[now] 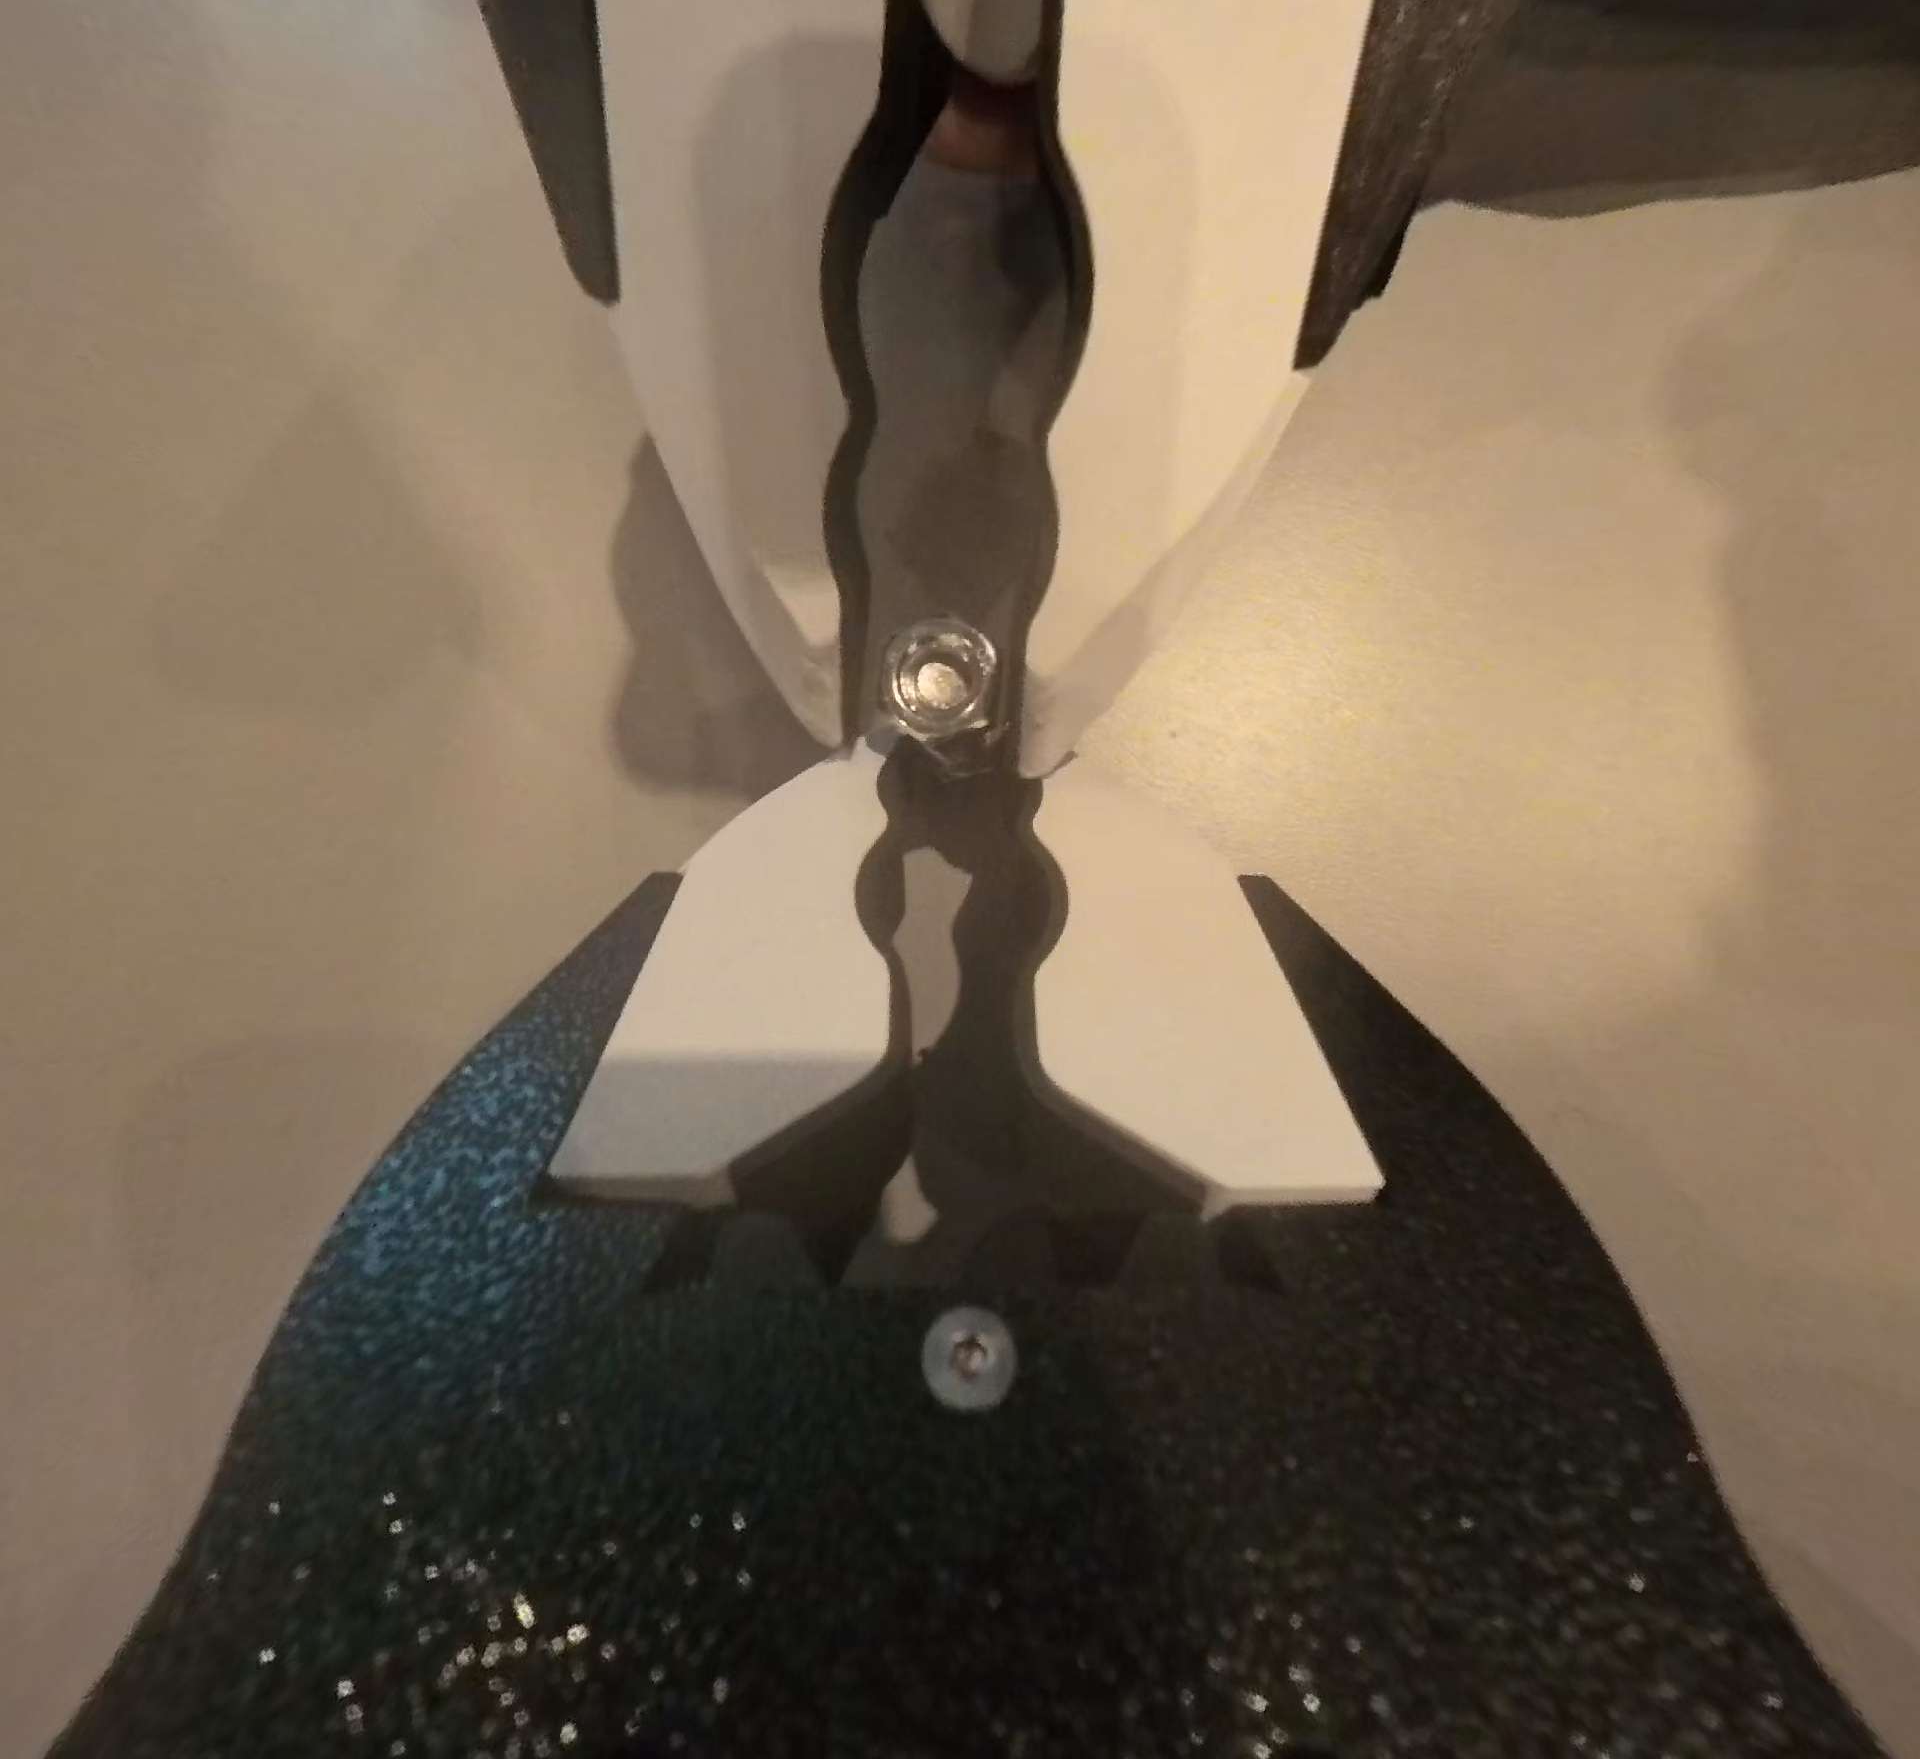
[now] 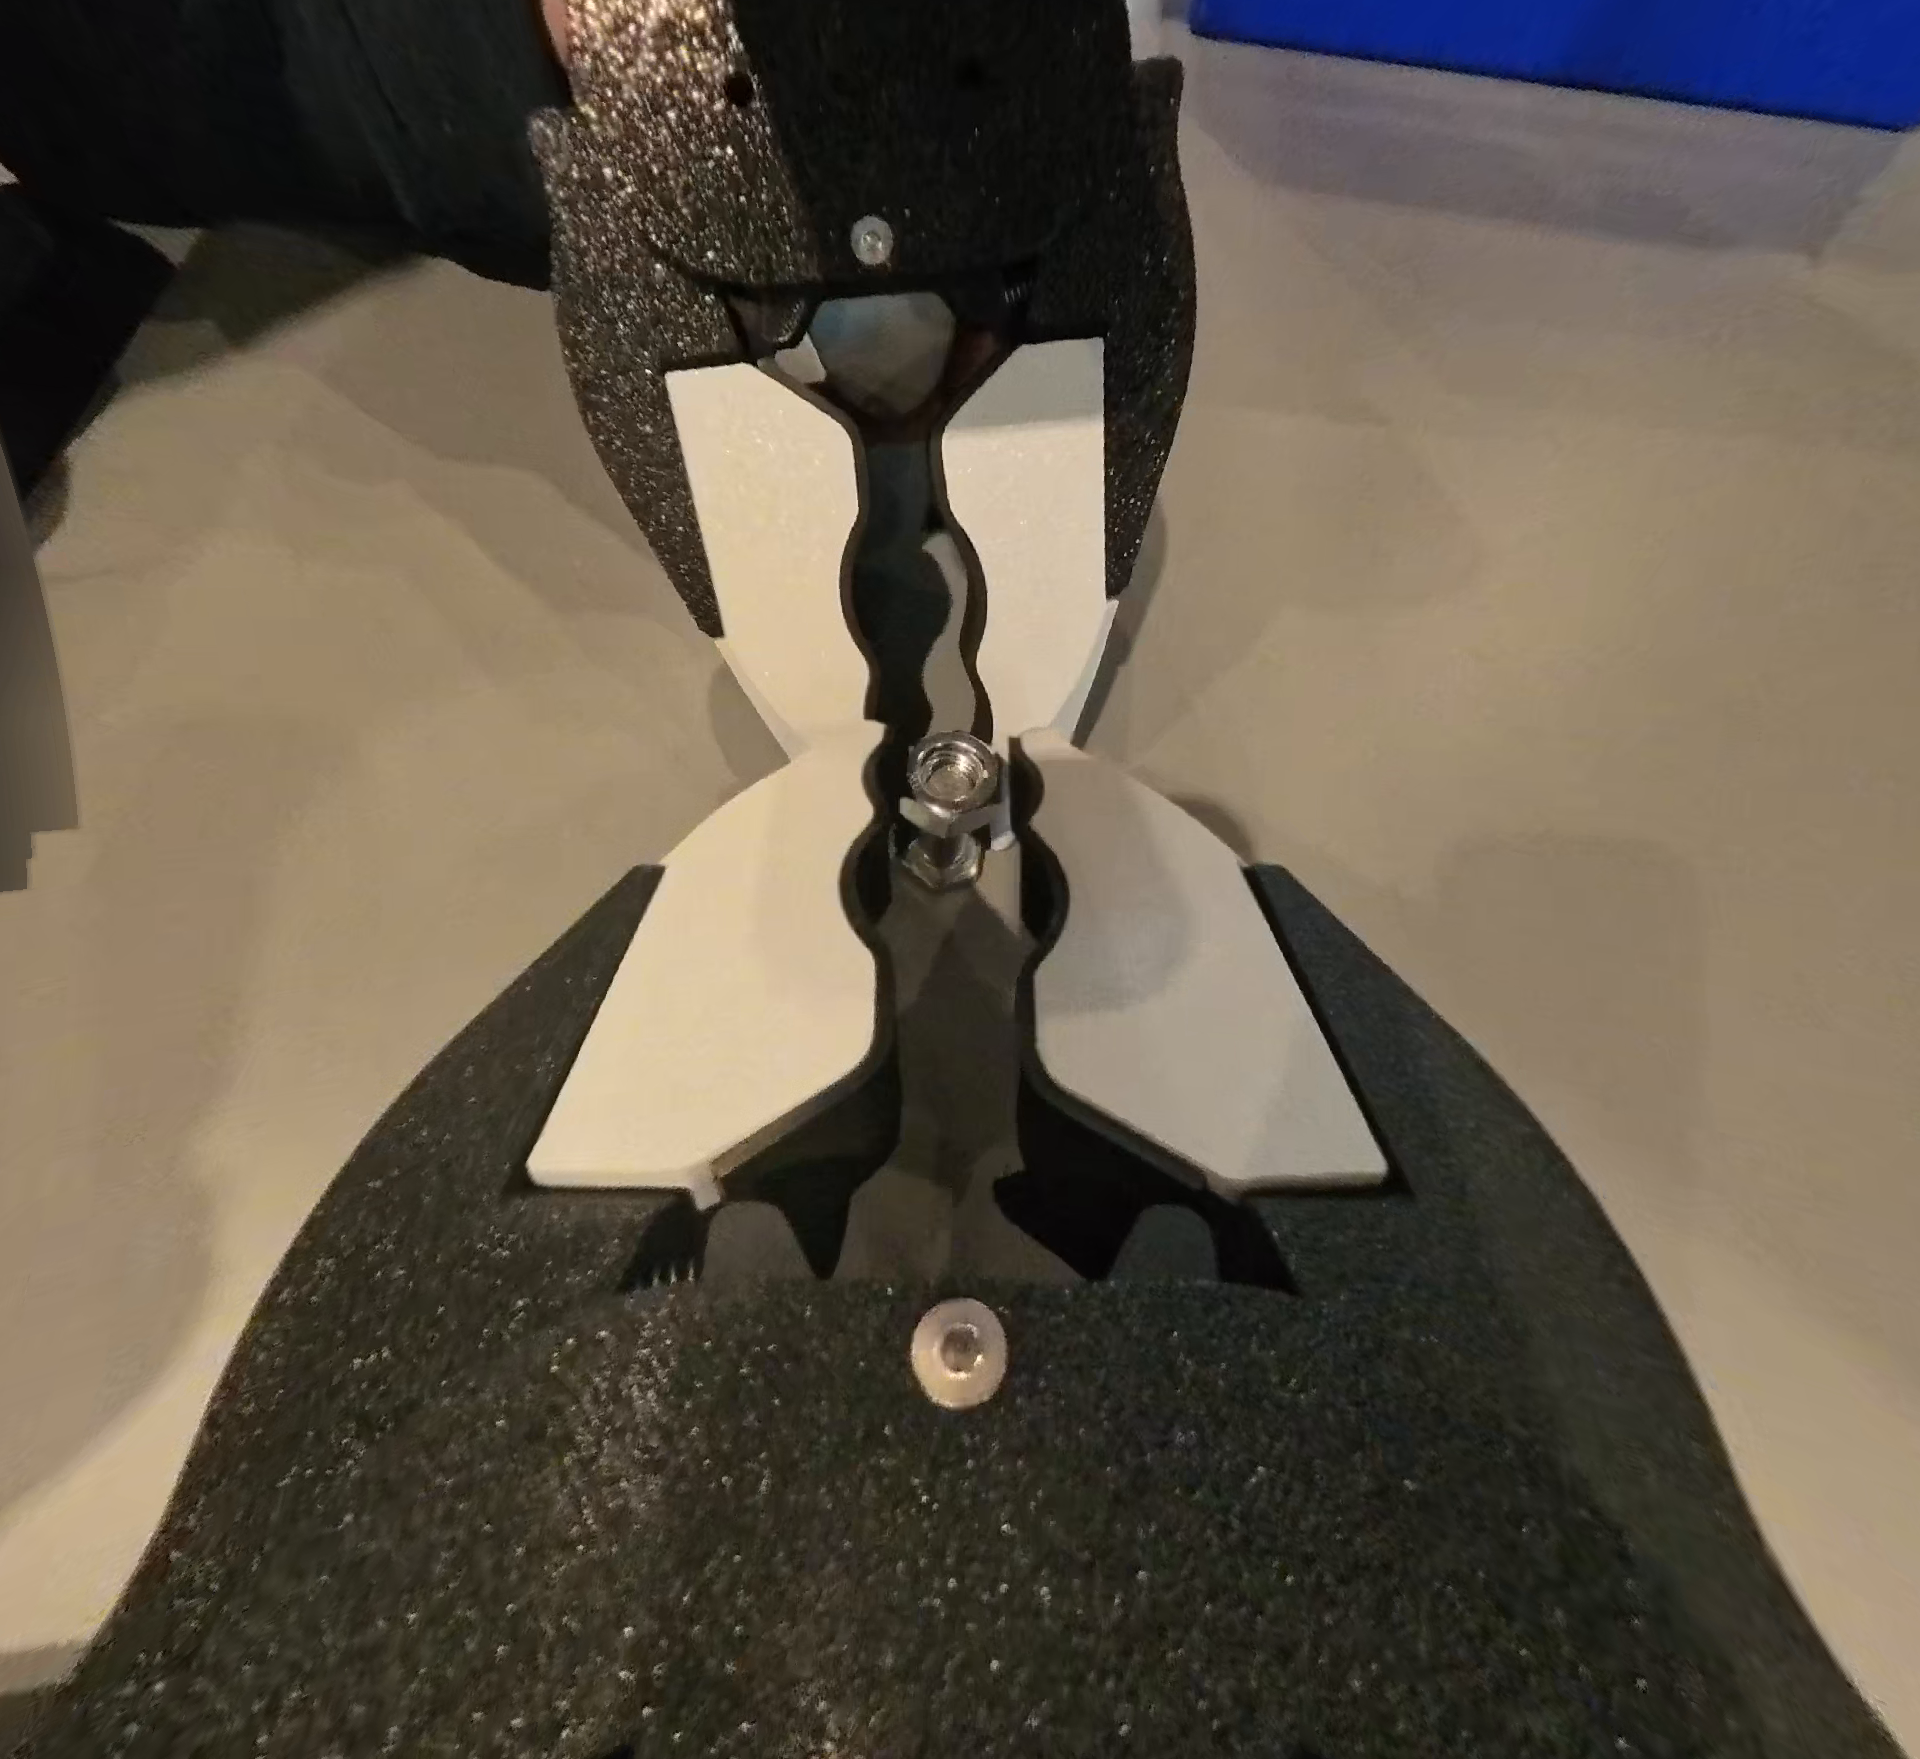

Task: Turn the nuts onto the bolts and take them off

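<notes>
Threading looks underway: the bolt [image 2: 938, 862] is pinched by the left gripper [image 1: 940, 759], the nut [image 2: 948, 787] by the right gripper [image 2: 951, 800]. More twisting's probably needed next.

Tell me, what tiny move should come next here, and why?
Probably a small twist of the right gripper about the bolt. Its jaws look closed on the nut, thread shows beneath the nut, and the left gripper seems to brace the bolt.
</notes>
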`<state>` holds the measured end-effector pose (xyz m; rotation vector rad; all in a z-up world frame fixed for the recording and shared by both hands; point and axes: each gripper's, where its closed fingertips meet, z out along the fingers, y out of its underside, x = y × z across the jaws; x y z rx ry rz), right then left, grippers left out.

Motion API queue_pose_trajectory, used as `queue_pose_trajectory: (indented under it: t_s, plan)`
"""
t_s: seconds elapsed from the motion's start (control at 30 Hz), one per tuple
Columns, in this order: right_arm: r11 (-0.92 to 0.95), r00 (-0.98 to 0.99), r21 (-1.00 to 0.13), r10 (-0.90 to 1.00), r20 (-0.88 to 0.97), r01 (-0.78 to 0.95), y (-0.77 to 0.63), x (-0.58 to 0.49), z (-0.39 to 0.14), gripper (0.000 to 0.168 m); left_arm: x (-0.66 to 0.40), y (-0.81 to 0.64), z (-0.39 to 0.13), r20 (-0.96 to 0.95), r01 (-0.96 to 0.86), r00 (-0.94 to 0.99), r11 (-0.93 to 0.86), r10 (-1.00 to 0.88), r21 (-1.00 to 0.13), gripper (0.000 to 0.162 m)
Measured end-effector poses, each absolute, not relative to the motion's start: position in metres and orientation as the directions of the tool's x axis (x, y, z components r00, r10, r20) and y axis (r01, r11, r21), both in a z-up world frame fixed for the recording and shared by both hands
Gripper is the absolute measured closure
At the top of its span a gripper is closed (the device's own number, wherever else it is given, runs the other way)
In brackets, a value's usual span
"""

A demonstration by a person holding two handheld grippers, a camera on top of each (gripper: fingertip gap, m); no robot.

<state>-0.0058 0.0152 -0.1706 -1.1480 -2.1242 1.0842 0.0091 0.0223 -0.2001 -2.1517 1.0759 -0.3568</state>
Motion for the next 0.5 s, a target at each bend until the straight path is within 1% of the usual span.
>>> queue_pose_trajectory:
  t_s: [0.2, 0.4, 0.5]
  plan:
    - [0.285, -0.490, -0.845, 0.871, 0.031, 0.453, 0.0151, -0.0063, -0.1702, 0.150, 0.0091, 0.0222, -0.2004, -0.055, -0.589, 0.621, -0.419, -0.782, -0.692, 0.146]
    - [0.228, -0.332, -0.865, 0.940, 0.076, 0.448, 0.0172, -0.0072, -0.1695, 0.150, 0.0090, 0.0221, -0.2006, -0.052, -0.585, 0.625, -0.423, -0.779, -0.692, 0.146]
    - [0.189, -0.222, -0.871, 0.970, 0.095, 0.454, 0.0194, -0.0076, -0.1692, 0.150, 0.0090, 0.0221, -0.2006, -0.052, -0.584, 0.626, -0.424, -0.778, -0.692, 0.146]
